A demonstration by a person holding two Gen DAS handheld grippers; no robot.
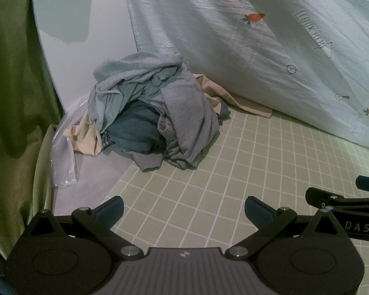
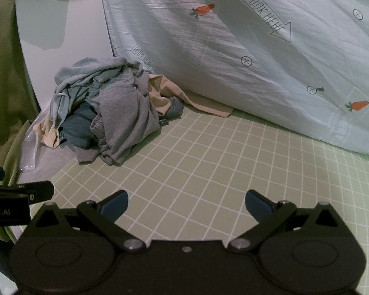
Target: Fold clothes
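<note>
We hold the left tongs and the right tongs released and empty above the green grid sheet. The pile of clothes lies ahead-left on the bed, against the carrot-print duvet.

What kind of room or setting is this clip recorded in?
Most likely a bedroom, worked on top of a bed. A rumpled duvet printed with carrots lies beside a checked green sheet, a pile of unfolded clothes sits on it, and a green curtain hangs at the side.
</note>
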